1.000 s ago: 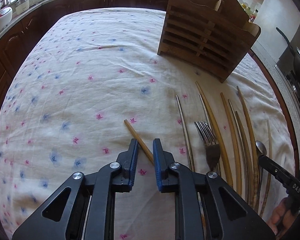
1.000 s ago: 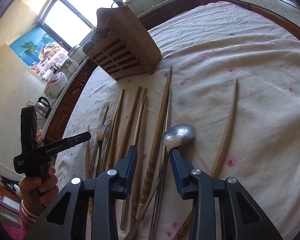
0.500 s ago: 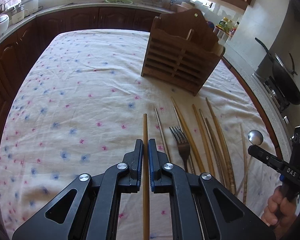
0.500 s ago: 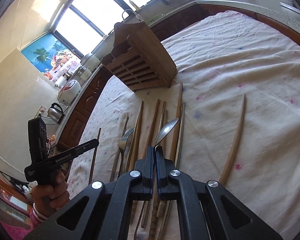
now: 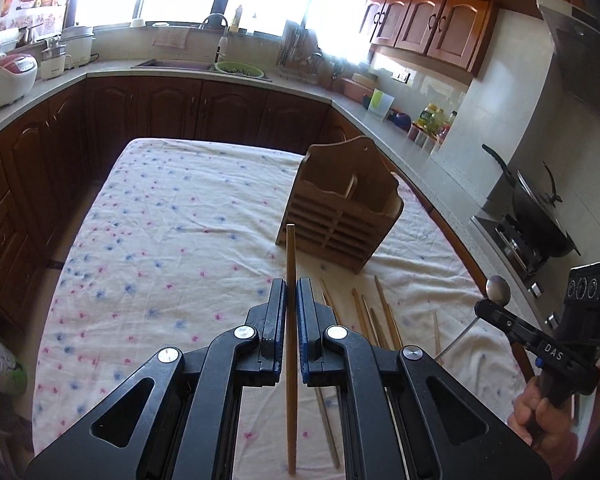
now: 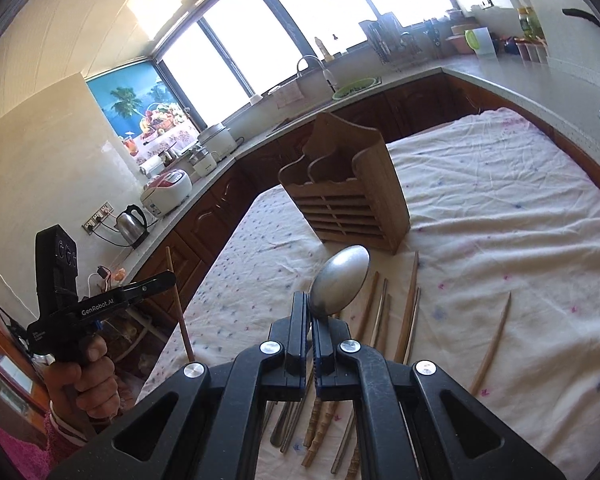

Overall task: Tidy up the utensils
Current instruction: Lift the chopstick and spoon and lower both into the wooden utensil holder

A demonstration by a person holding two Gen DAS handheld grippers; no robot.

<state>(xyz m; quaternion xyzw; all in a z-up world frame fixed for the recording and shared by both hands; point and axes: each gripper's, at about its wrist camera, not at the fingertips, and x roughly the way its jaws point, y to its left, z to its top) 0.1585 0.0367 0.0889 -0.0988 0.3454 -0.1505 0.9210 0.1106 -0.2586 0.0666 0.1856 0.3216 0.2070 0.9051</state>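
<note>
Now my left fingers (image 5: 291, 300) pinch a wooden chopstick (image 5: 291, 264), my right fingers (image 6: 311, 334) clamp a metal spoon (image 6: 340, 282); both are lifted above the cloth-covered surface (image 5: 172, 220), the wooden holder (image 5: 340, 216) at twelve o'clock.

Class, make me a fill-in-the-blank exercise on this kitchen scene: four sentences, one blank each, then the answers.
1. The left gripper is shut on a wooden ____.
2. The right gripper is shut on a metal ____.
3. The wooden utensil holder has ____ utensils in it.
4. The loose chopsticks lie on a flowered ____.

Missing words: chopstick; spoon; no; tablecloth
</note>
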